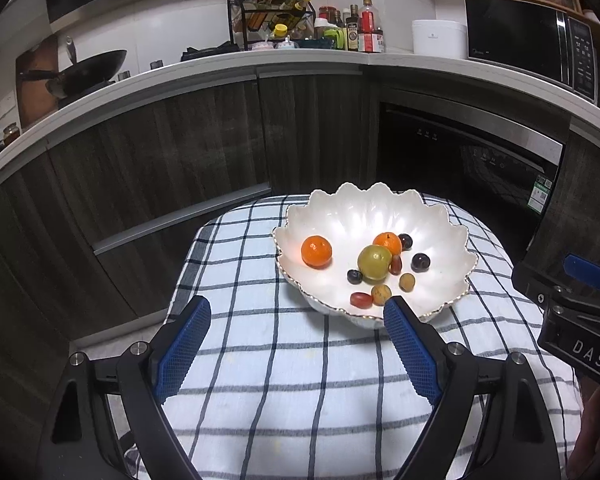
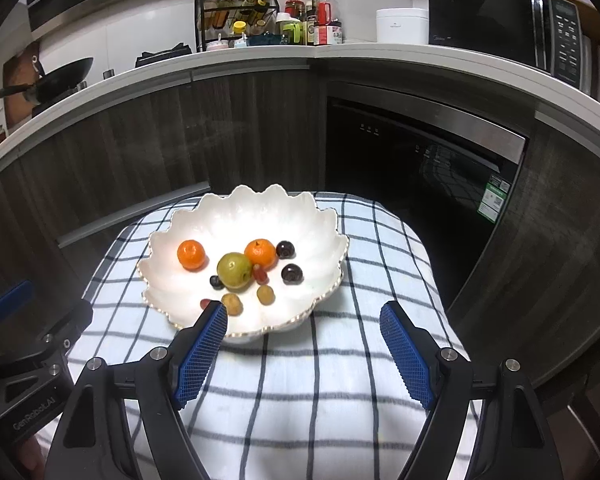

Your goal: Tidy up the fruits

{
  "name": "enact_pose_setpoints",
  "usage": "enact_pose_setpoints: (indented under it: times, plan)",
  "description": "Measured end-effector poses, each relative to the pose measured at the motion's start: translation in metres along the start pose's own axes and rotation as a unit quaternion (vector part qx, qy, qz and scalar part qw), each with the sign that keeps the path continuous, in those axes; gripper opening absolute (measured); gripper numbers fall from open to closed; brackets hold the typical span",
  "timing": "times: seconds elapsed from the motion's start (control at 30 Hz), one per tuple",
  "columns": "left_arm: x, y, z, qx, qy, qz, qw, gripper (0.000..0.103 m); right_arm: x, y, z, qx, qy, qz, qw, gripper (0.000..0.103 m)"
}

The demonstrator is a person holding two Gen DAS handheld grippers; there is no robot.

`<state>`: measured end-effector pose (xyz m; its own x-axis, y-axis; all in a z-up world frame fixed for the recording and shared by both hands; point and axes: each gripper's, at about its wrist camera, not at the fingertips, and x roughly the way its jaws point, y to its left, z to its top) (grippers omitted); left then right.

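Left wrist view: the left gripper and right gripper both hang released over bare checked cloth; the fruits sit in the scalloped bowl at the far edge.

free: bare checked tablecloth in front of the scalloped bowl; above the bowl open | obstacles: raised bowl rim; fruits clustered inside; dark cabinets close behind the table
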<state>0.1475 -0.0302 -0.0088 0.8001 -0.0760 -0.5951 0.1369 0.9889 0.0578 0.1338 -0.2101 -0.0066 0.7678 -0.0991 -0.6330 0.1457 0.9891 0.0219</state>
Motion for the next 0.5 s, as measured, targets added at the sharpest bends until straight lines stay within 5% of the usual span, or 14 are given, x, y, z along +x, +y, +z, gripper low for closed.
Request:
enact_pose_setpoints:
  times: [0.5]
  plan:
    - [-0.035,-0.001,-0.030,0.000,-0.008,0.002,1.0000,0.093,-0.037,-0.009,-0.034,0.012,-0.014,-0.017,1.000,0.080]
